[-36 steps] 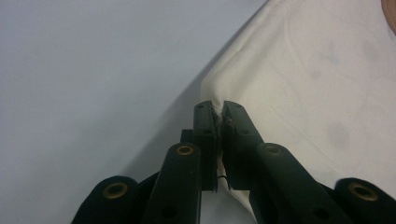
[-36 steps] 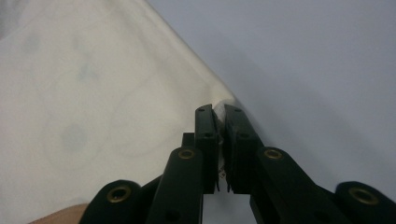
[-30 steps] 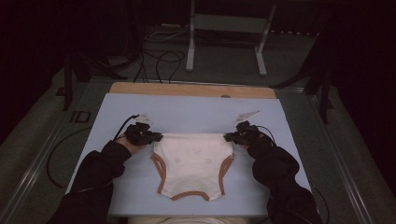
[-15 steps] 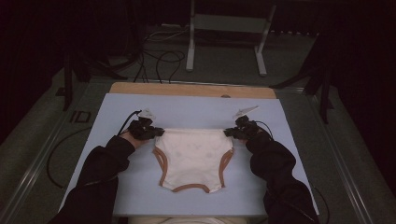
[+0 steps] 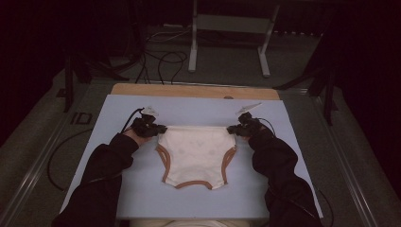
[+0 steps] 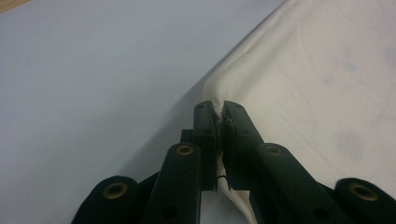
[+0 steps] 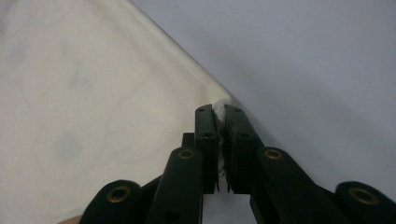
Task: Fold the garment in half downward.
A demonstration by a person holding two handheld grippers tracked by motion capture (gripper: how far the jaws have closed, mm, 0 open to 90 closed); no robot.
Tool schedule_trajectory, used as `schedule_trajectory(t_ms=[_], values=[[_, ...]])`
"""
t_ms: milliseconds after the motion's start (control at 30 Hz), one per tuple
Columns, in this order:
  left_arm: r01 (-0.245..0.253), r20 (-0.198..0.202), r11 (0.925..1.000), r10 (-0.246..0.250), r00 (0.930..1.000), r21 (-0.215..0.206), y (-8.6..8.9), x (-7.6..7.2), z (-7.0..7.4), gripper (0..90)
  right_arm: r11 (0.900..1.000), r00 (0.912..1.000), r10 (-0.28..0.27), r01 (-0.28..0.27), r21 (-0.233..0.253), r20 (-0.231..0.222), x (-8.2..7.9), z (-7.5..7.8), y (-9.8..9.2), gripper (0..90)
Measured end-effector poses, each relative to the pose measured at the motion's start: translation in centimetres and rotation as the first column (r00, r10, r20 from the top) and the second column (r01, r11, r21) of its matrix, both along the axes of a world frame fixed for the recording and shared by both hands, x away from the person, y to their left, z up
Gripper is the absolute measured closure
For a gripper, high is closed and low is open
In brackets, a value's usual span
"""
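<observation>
Both tools, left tool (image 5: 160, 128) and right tool (image 5: 232, 129), pinch the underpants' (image 5: 196, 153) waistband corners at mid-frame; garment lies spread flat on the desk (image 5: 118, 109), folding apparently not begun.

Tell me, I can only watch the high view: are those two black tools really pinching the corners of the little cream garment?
Observer: Yes. In the left gripper view, the left tool has its jaws shut on a bunched corner of the cream garment.
Operator: And the other one?
Observer: The right tool likewise clamps a corner, with a sliver of cloth between its jaws.
Operator: Is the cloth plain?
Observer: Not quite. Up close it carries faint greyish spots and curved lines, a pale print.
Operator: Is it lifted?
Observer: Beyond each pinched corner it appears to lie flat on the blue-grey table cover.
</observation>
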State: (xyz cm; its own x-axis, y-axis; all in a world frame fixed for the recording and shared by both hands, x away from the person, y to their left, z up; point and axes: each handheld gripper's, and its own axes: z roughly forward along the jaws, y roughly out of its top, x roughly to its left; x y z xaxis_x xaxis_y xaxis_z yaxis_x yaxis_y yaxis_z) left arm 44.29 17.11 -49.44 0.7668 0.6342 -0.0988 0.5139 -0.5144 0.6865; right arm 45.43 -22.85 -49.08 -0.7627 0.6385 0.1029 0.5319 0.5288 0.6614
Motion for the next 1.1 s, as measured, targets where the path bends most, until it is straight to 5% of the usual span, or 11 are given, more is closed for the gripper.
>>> schedule_trajectory(t_ms=[1100], values=[[-0.054, -0.034, 0.9985, 0.054, 0.9979, 0.003, -0.6, 2.7, -1.5, 84.9, 0.998, 0.9976, -0.061, 0.060, -0.014, -0.035, 3.5, -1.4, 0.0, 84.5]])
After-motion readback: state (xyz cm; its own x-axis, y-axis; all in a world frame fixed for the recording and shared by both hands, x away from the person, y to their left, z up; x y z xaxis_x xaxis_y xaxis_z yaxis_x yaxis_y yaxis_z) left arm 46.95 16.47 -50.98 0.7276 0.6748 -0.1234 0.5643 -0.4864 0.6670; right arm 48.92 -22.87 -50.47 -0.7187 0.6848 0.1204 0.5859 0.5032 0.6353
